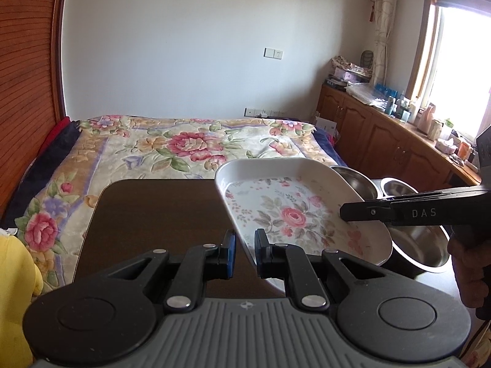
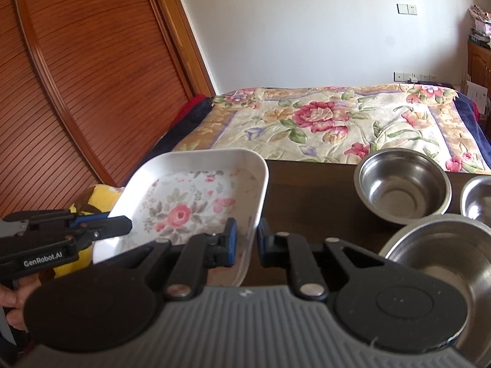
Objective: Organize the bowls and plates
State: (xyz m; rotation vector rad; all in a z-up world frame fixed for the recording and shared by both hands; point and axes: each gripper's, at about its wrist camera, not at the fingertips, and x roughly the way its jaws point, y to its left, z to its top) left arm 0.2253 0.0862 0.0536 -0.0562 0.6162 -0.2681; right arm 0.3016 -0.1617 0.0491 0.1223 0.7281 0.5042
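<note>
A white rectangular plate (image 1: 291, 211) with a rose print is lifted and tilted over the dark table (image 1: 153, 214). My left gripper (image 1: 245, 253) is shut on its left rim, and in the right wrist view the left gripper (image 2: 125, 225) clamps that same edge. My right gripper (image 2: 247, 245) is shut on the opposite rim of the plate (image 2: 190, 202); in the left wrist view the right gripper (image 1: 345, 211) comes in from the right. Three steel bowls stand on the table's right part: a far one (image 2: 402, 184), a second (image 2: 478, 199) at the right edge, and a large near one (image 2: 445, 260).
Beyond the table (image 2: 307, 199) lies a bed with a floral blanket (image 1: 190, 144). A slatted wooden wardrobe (image 2: 76, 76) stands on the left. A wooden cabinet (image 1: 383, 141) with clutter on top runs under the window. A yellow object (image 1: 15, 276) sits at the left.
</note>
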